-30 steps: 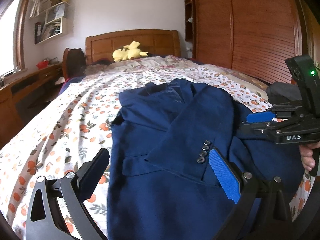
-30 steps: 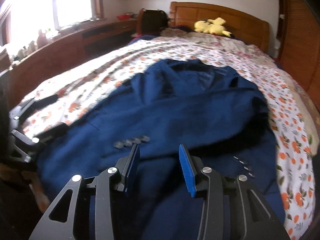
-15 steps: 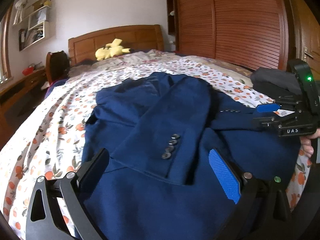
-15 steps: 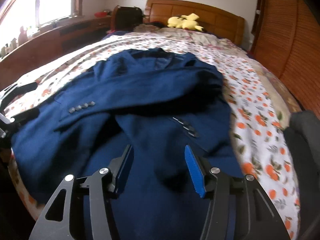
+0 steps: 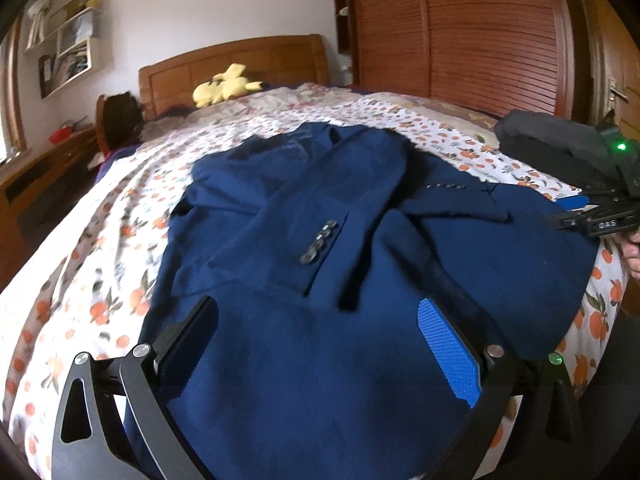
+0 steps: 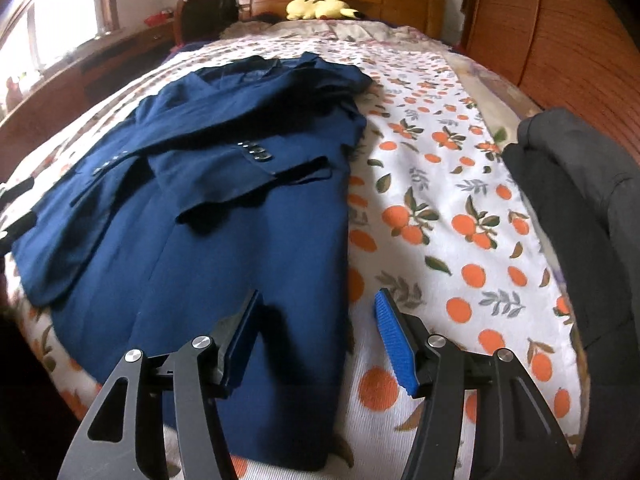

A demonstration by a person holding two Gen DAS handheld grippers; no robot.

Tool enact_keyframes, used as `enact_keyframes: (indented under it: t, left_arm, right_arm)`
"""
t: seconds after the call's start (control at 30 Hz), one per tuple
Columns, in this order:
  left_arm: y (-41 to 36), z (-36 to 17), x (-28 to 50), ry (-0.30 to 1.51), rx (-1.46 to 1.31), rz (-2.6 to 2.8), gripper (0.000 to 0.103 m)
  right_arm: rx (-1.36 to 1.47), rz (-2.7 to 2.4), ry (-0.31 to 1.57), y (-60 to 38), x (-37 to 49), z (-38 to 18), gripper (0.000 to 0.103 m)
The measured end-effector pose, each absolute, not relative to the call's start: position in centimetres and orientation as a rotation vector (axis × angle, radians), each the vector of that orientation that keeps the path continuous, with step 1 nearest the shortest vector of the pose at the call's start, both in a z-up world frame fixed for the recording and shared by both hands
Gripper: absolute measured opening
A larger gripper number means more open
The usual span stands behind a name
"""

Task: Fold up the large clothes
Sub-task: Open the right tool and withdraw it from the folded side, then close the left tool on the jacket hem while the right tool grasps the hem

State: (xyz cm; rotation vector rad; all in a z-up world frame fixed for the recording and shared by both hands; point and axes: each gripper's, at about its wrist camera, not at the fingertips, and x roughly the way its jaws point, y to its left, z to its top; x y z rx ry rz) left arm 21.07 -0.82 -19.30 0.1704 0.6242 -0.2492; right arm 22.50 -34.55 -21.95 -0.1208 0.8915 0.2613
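A navy blue jacket (image 5: 320, 240) lies flat on the bed, collar toward the headboard, both sleeves folded across its front. My left gripper (image 5: 320, 344) is open above the jacket's lower part, nothing between its fingers. My right gripper (image 6: 316, 336) is open too, hovering over the jacket's (image 6: 248, 208) right hem edge: one finger over blue cloth, the other over the sheet. In the left wrist view the right gripper (image 5: 596, 216) shows at the far right edge, held by a hand. In the right wrist view the left gripper (image 6: 16, 208) is partly visible at the left edge.
The bed has an orange-print sheet (image 6: 452, 184). A dark grey garment (image 6: 580, 208) lies piled at the bed's right side. A yellow plush toy (image 5: 224, 88) rests by the wooden headboard (image 5: 240, 60). A wardrobe (image 5: 460, 32) stands to the right, a wooden desk (image 5: 40, 184) to the left.
My right gripper has swung right from the jacket's middle to its right hem edge, and its jaws have widened. My left gripper has shifted right, from the jacket's left edge to over the cloth.
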Motion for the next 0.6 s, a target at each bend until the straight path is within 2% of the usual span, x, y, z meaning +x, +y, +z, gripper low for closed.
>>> enact_keyframes:
  t: [0.13, 0.17, 0.3, 0.37, 0.5, 0.6]
  left_arm:
    - [0.8, -19.4, 20.1, 0.656, 0.166, -0.182, 0.100]
    - [1.2, -19.3, 19.9, 0.660, 0.166, -0.164, 0.100]
    - [4.0, -18.8, 18.8, 0.681, 0.119, -0.090, 0.100]
    - [5.6, -18.7, 18.3, 0.691, 0.108, -0.040, 0.100]
    - [8.5, -18.7, 17.7, 0.715, 0.098, 0.029, 0.100]
    - [10.2, -19.0, 17.7, 0.743, 0.074, 0.044, 0.077]
  right_arm:
    - [-0.164, 0.312, 0.874, -33.8, 21.7, -21.7, 0.020]
    - [-0.162, 0.325, 0.864, -33.7, 21.6, -21.5, 0.018]
    - [-0.158, 0.345, 0.839, -33.8, 21.1, -21.2, 0.017]
    - [-0.145, 0.358, 0.821, -34.0, 20.8, -21.2, 0.012]
    - [-0.133, 0.390, 0.810, -34.1, 20.5, -21.2, 0.012]
    - [-0.117, 0.410, 0.821, -34.4, 20.6, -21.5, 0.012]
